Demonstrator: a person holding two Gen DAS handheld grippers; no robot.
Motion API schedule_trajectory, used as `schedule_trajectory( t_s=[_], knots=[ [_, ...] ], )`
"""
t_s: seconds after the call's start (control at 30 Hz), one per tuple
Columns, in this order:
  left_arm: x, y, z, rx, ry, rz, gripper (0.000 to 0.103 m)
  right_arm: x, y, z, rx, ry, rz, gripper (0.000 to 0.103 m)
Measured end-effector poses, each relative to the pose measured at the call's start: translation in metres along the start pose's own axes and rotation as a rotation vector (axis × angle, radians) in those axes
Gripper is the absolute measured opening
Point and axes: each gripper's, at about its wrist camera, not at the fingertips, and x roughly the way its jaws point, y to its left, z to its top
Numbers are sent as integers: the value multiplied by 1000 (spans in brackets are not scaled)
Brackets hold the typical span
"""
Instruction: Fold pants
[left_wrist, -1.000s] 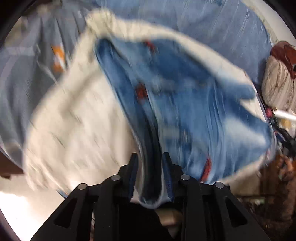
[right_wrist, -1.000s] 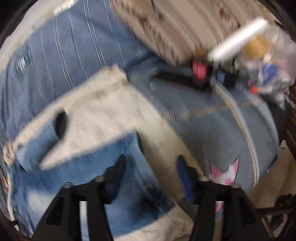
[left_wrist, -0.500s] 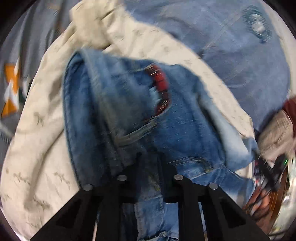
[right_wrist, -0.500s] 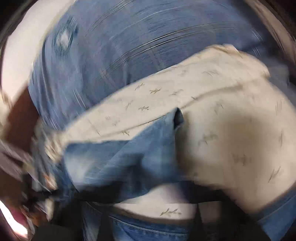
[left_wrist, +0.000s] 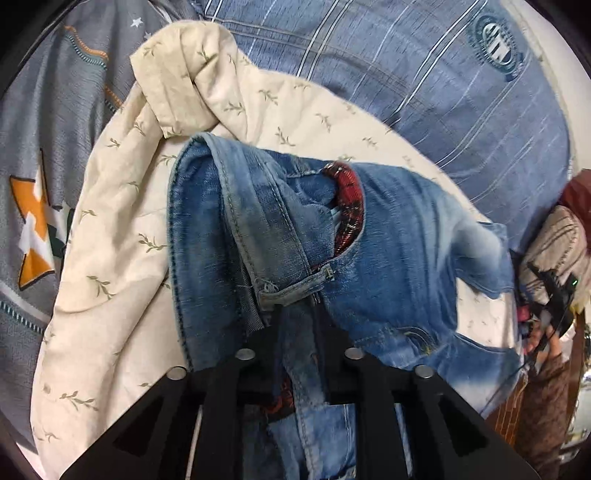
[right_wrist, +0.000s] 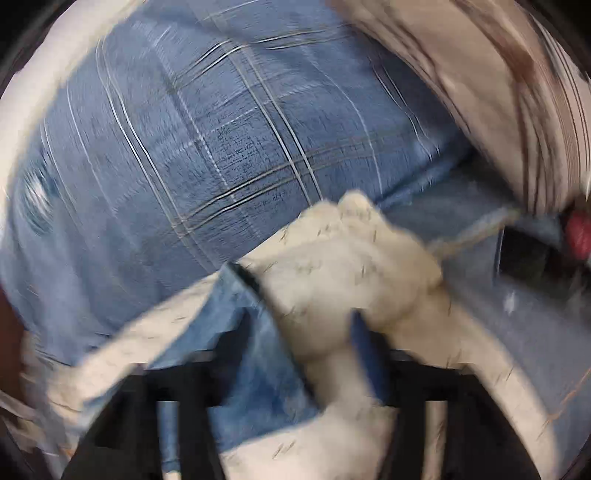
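Blue jeans (left_wrist: 399, 229) with a red plaid lining (left_wrist: 347, 199) lie crumpled on a cream leaf-print cloth (left_wrist: 122, 206). My left gripper (left_wrist: 297, 321) points down at the waistband; a fold of denim fills the narrow gap between its fingers, and the jaws are opening. The right wrist view is blurred. My right gripper (right_wrist: 295, 343) has its jaws opening wide over an edge of the jeans (right_wrist: 258, 369) and a bunched lump of the cream cloth (right_wrist: 343, 266), with neither pad pressing on them.
Blue striped bedding (left_wrist: 424, 74) (right_wrist: 221, 129) covers the far side. A grey quilt with an orange star (left_wrist: 33, 236) lies at the left. A striped beige pillow (right_wrist: 498, 74) and a black device (right_wrist: 524, 258) sit at the right.
The left gripper came down with the jeans onto the cream cloth and has stayed still since. The right gripper swung sideways, shut, then spread its jaws again.
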Motion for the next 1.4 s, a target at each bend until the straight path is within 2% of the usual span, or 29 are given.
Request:
schedule_trajectory(
  t_s=[0.03,0.1,0.2,0.23,0.27,0.3,0.37,0.43,0.5,0.53,0.57,0.6,0.63,0.67,0.7,0.77,0.83,0.87,0.9,0.93,0.97,1.13,1.27,1.33,1.37,1.4],
  knots=[
    [-2,-1,0,-9,-1,-19,30,3,-1,-3,23,21,16,80],
    [0,0,-3,-35,-11,-18,31,7,-8,-16,83,62,44,80],
    [-3,-2,-14,-57,18,-24,31,31,-7,-37,131,110,68,79],
    [-7,-6,-17,-52,19,-12,31,39,-3,-38,125,114,77,74],
    [-9,-11,-18,-44,22,-6,31,40,6,-39,95,100,76,39],
    [-11,-14,-18,-37,21,-14,31,36,18,-35,49,95,95,9],
    [-20,-19,-17,-14,-3,-18,31,11,33,-24,-30,-28,103,9],
    [-19,-22,-13,5,-20,15,31,-4,40,-10,-104,-122,41,9],
    [-3,-20,-8,2,20,55,30,13,36,1,-142,-90,-104,9],
    [8,-17,-7,-7,44,65,28,37,29,1,-164,-12,-203,10],
    [10,-15,-7,-12,43,63,28,54,22,-2,-168,63,-253,13],
    [8,-14,-9,-17,31,51,27,67,15,-9,-156,110,-286,22],
    [0,-14,-10,-11,28,50,23,64,8,-14,-127,80,-260,22],
    [-7,-12,-12,-4,33,50,23,58,5,-16,-110,51,-231,27],
    [-18,-8,-13,-3,29,44,23,50,2,-15,-88,32,-213,37],
    [-41,2,-10,-20,-10,39,23,32,-3,-8,-69,-6,-202,43],
    [-58,10,0,-51,-56,40,30,15,3,7,-89,-56,-187,46],
    [-62,13,7,-72,-68,39,33,13,8,13,-97,-58,-169,56],
    [-63,14,11,-92,-68,32,42,14,17,20,-109,-56,-153,66],
    [-59,17,17,-130,-59,12,47,17,27,26,-129,-51,-141,70],
    [-55,18,18,-153,-50,2,47,25,37,30,-162,-31,-128,74],
    [-25,25,32,-239,36,-26,47,70,78,36,-281,46,-112,73],
    [-21,42,41,-318,39,-107,49,111,97,44,-353,103,-185,73],
    [-13,53,49,-352,38,-145,51,122,100,46,-366,111,-184,73],
    [-8,55,51,-359,41,-150,49,125,102,45,-387,118,-184,64],
    [-4,55,54,-362,48,-155,34,127,102,46,-412,120,-200,18]
  ],
)
